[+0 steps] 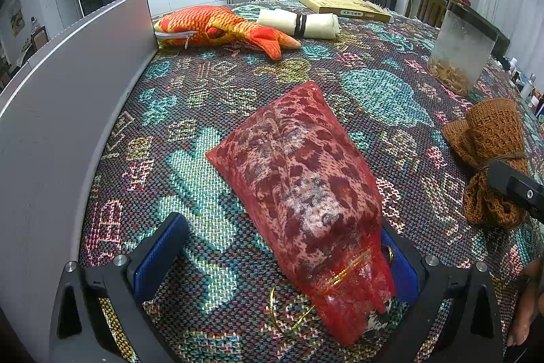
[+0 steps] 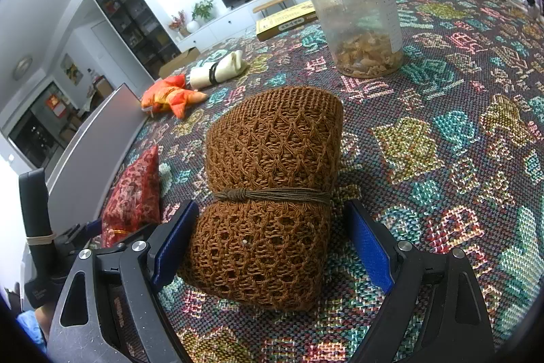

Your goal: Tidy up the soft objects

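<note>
A red patterned pouch (image 1: 302,189) lies on the woven tablecloth between my left gripper's (image 1: 275,257) open fingers, its tied end against the right pad; the left pad stands well clear. It also shows in the right wrist view (image 2: 134,193). A brown knitted roll (image 2: 272,199) tied with a cord lies between my right gripper's (image 2: 272,244) open blue pads, not squeezed; it also shows in the left wrist view (image 1: 489,159). An orange plush fish (image 1: 221,28) and a cream rolled cloth (image 1: 299,22) lie at the far side.
A grey upright panel (image 1: 61,97) runs along the table's left side. A clear jar with a black lid (image 2: 357,16) stands behind the brown roll. A yellow flat box (image 1: 343,7) lies at the far edge. The patterned tablecloth (image 1: 210,80) covers the table.
</note>
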A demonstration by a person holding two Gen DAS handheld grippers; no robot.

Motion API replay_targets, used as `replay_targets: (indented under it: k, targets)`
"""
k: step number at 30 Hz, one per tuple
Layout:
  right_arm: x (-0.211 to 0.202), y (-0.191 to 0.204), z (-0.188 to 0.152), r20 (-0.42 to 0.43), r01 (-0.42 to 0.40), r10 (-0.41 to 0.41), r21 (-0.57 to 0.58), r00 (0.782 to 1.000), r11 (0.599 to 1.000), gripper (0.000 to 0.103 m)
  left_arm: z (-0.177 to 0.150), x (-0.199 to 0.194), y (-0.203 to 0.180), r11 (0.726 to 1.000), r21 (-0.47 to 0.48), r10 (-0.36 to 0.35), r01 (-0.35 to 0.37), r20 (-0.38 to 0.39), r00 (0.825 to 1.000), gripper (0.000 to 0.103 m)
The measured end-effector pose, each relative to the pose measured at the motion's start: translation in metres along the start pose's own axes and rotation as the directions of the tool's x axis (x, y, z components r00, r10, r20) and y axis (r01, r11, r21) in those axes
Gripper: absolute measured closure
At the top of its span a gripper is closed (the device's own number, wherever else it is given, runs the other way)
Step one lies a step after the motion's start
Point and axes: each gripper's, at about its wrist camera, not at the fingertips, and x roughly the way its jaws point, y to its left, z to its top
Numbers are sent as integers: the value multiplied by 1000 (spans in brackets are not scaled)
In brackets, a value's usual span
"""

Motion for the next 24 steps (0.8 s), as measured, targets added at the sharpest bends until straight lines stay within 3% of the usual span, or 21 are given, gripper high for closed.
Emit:
replay_targets:
  k: [24]
  targets:
    - [-2, -2, -1, 2, -7, 7, 7, 1000, 1000, 14, 0, 0, 0, 1000, 0, 0, 0, 1, 1000, 0]
